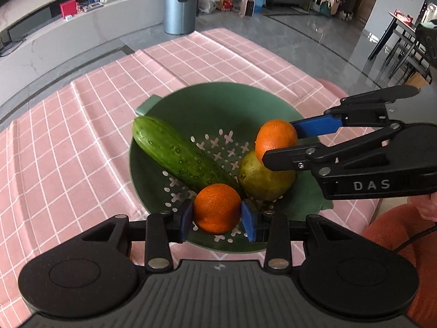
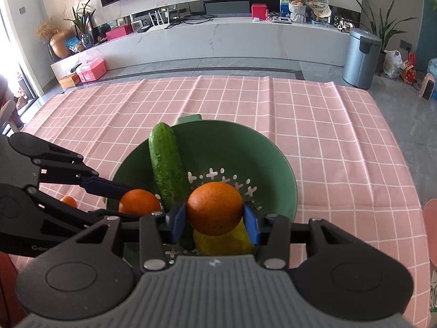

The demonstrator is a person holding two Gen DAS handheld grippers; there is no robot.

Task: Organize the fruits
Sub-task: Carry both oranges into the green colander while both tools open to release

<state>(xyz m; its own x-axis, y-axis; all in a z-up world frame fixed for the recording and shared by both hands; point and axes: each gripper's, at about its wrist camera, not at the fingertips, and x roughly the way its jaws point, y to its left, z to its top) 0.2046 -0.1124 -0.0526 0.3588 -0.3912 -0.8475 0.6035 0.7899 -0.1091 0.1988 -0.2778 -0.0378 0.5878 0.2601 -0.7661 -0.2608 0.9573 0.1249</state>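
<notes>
Two dimpled oranges, each pinched in a claw.

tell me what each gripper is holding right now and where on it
Left gripper clamps an orange across its middle, blue pads on opposite sides. Right gripper clamps a second orange the same way, above the pear.

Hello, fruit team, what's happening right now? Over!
Left gripper shut on near orange. Right gripper shut on far orange. Both over colander; cucumber, pear inside.
</notes>
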